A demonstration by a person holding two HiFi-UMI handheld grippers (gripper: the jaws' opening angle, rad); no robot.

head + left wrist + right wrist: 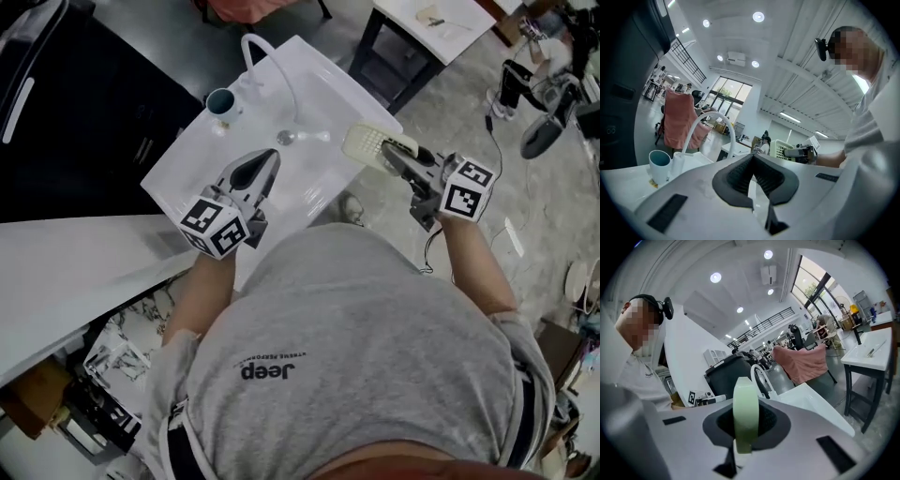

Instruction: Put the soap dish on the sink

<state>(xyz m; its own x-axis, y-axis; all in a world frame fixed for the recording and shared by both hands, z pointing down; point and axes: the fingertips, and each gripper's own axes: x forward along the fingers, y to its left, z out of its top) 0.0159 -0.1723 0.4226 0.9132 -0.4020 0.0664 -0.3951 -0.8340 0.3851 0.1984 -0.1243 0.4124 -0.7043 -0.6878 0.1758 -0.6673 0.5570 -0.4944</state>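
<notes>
A: where's the soap dish (367, 143)?
B: in the air, over the right-hand rim of the sink (323, 94); not set down yet; can't see any contact with the porcelain
A: held how?
B: right gripper (394, 155) clamped on one edge; in the right gripper view the dish stands edge-on between the pads; slotted body sticks out past the tips
A: why the edge?
B: my guess: keeps most of the dish clear of the jaws, so it can land and be let go without the jaws fouling the sink; looks like it needs a wrist roll first to lie flat
A: room to land?
B: teal cup (222, 103) sits on the ledge left of the white faucet (272, 61); ledge right of the faucet is bare; likely spot
A: other side?
B: left gripper (266, 161) pressed together on nothing; over the basin, tips toward the drain (286, 138); reads as idle
A: poses?
B: both forearms reach forward from the torso; left roughly level; right tipped slightly down
</notes>
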